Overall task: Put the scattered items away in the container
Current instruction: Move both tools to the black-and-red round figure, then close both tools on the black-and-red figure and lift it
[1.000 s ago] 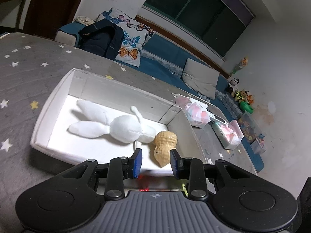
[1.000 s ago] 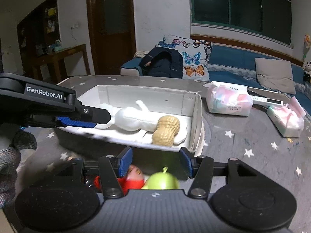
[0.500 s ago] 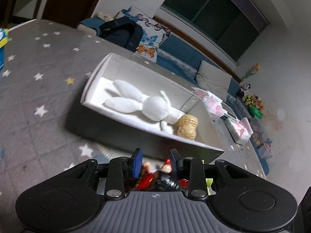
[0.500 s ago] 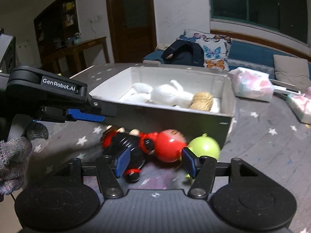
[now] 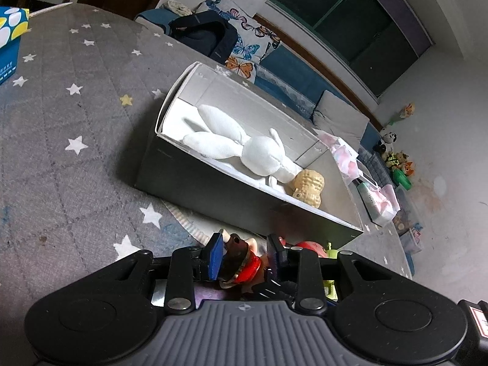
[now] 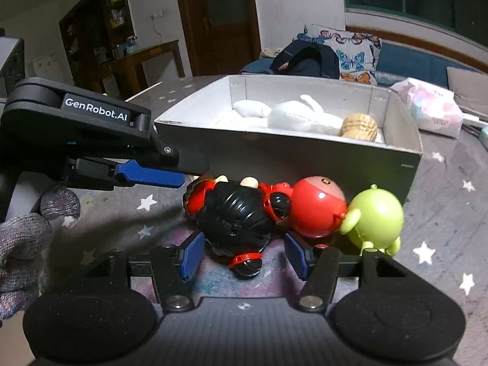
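the red-and-black figure (image 6: 235,213) lay on the counter (image 5: 61,158) against the near wall of the container (image 6: 305,155), at 6 o'clock from it, touching the red ball toy (image 6: 315,210) with the green toy (image 6: 375,216) beyond. the left claw (image 5: 244,254) stood open astride its end; closing low and square looked wise. the right claw (image 6: 242,254) (also open) straddled nothing firmly.

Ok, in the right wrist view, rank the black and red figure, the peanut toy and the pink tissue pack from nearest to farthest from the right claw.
1. Black and red figure, partly between the right claw's fingers.
2. Peanut toy, inside the box, right end.
3. Pink tissue pack, beyond the box, far right.
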